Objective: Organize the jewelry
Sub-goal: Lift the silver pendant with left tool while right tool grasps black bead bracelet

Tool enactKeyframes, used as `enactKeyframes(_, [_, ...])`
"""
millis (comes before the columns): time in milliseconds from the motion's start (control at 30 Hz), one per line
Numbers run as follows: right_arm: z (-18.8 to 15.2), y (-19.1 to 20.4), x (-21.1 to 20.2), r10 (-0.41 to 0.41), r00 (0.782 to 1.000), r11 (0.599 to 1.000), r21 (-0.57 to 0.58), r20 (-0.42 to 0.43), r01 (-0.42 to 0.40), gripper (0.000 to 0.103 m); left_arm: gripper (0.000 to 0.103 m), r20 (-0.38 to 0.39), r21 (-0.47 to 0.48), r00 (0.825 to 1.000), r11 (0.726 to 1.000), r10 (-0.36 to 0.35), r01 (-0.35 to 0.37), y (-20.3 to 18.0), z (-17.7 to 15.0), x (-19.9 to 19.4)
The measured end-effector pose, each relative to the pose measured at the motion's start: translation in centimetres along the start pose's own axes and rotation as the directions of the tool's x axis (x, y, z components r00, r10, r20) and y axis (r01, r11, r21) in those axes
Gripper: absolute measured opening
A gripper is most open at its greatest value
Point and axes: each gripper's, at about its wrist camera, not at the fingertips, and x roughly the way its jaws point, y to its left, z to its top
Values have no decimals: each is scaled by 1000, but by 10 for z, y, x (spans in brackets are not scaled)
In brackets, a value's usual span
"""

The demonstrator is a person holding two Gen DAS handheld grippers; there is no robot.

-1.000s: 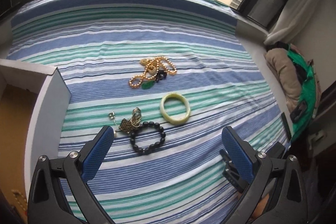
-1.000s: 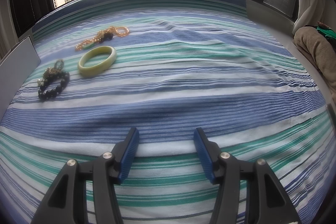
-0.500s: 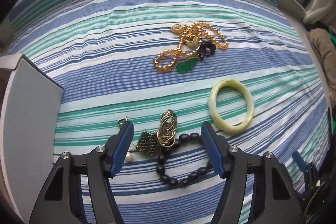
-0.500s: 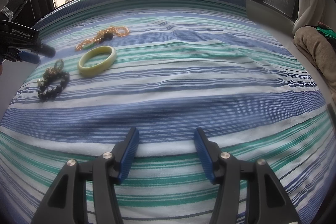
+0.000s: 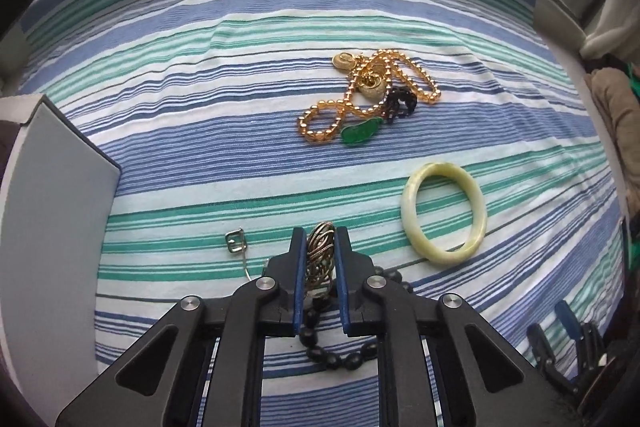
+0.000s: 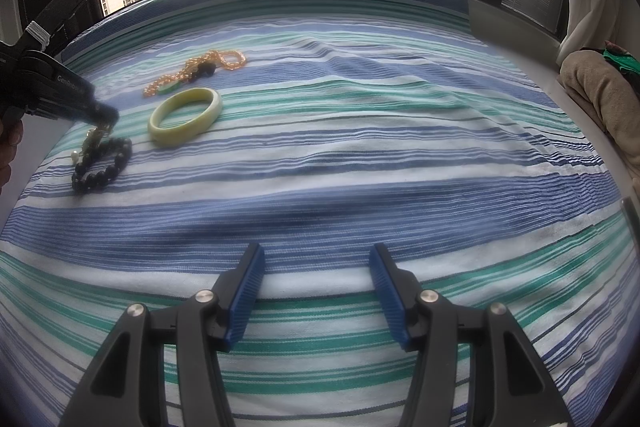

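Note:
My left gripper (image 5: 319, 239) is shut on a bunch of gold rings (image 5: 320, 259), low over the striped cloth; it also shows in the right wrist view (image 6: 105, 118). A black bead bracelet (image 5: 340, 357) lies under it, also in the right wrist view (image 6: 100, 167). A pale green jade bangle (image 5: 444, 213) lies to the right, also in the right wrist view (image 6: 185, 115). A gold bead necklace (image 5: 360, 95) with a green pendant (image 5: 360, 133) lies farther off, also in the right wrist view (image 6: 196, 71). My right gripper (image 6: 316, 263) is open and empty over bare cloth.
A grey box wall (image 5: 52, 227) stands at the left. A small silver clasp on a thin wire (image 5: 236, 243) lies left of my left gripper. A beige bundle (image 6: 600, 99) sits at the right edge. The striped cloth (image 6: 380, 147) covers the surface.
My left gripper has moved forward and down to the jewelry and closed from wide open onto the gold rings. My right gripper has not moved.

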Motion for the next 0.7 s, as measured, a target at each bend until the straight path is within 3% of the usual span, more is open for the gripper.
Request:
enactKeyframes(33, [0, 0, 0, 0, 1000, 1000, 0, 0, 0, 56, 4, 23, -10, 1000, 1000, -17, 17, 4, -3, -12])
enactKeyframes(200, [0, 0, 0, -2, 1000, 1000, -1, 0, 2, 56, 3, 145, -45, 987, 996, -64, 71, 25, -24, -73])
enactKeyframes(433, [0, -2, 1, 3, 1000, 1000, 2, 0, -3, 56, 3, 235, -111, 966, 984, -110, 139, 60, -58, -129])
enactKeyframes(500, [4, -1, -2, 29, 999, 999, 20, -45, -28, 57, 3, 245, -117, 963, 982, -115, 147, 68, -71, -141])
enactKeyframes(567, [17, 5, -7, 188, 979, 979, 90, -82, -181, 56, 3, 245, -119, 962, 981, -119, 152, 73, -84, -149])
enactKeyframes(633, [38, 21, -7, 328, 938, 938, 155, -109, -310, 56, 3, 245, -123, 961, 980, -124, 158, 79, -95, -153])
enactKeyframes(700, [62, 47, 3, 422, 893, 900, 192, -155, -392, 49, 3, 251, -133, 960, 977, -126, 164, 86, -106, -159])
